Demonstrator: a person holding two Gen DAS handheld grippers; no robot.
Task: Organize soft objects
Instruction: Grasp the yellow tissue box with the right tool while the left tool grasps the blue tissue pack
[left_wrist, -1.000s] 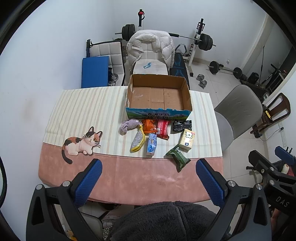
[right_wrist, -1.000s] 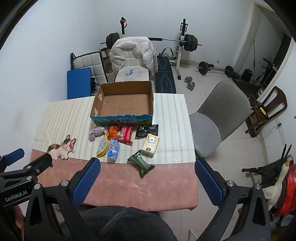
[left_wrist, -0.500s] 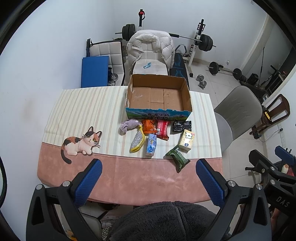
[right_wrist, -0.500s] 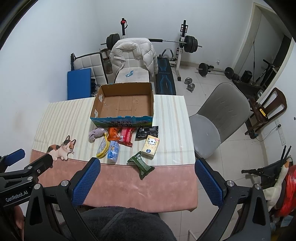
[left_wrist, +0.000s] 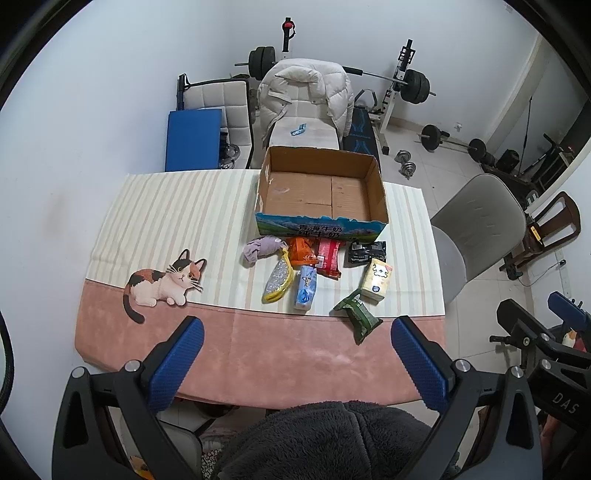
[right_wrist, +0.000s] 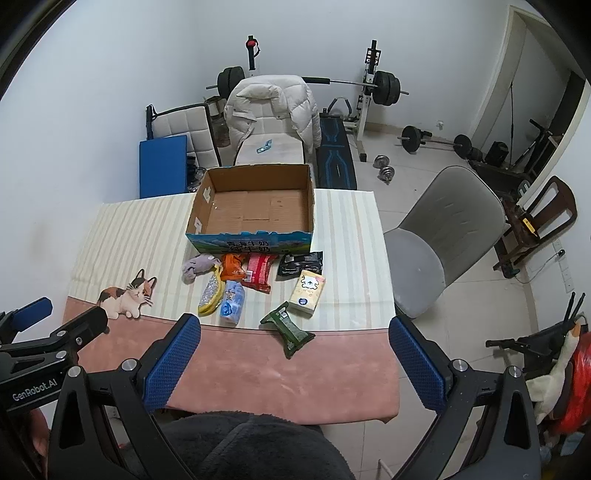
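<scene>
soft packets (left_wrist: 317, 275), empty box (left_wrist: 320, 192) (table (left_wrist: 258, 347))

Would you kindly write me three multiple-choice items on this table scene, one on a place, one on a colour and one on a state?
1. Where does the dark green crinkled packet lie?
A. inside the box
B. nearest the table's front edge, partly on the pink band of the cloth
C. on the grey chair

2. What colour is the small soft tissue pack with a cartoon face?
A. pale yellow
B. bright red
C. black

3. What is the state of the open cardboard box with a blue printed front?
A. full of packets
B. closed with flaps
C. open and empty

Answers:
1 B, the green packet sits closest to the viewer, across the stripe-pink border.
2 A, its wrapper is pale yellow.
3 C, the bare brown floor shows, while the left gripper and right gripper stand wide open, holding nothing.
</scene>
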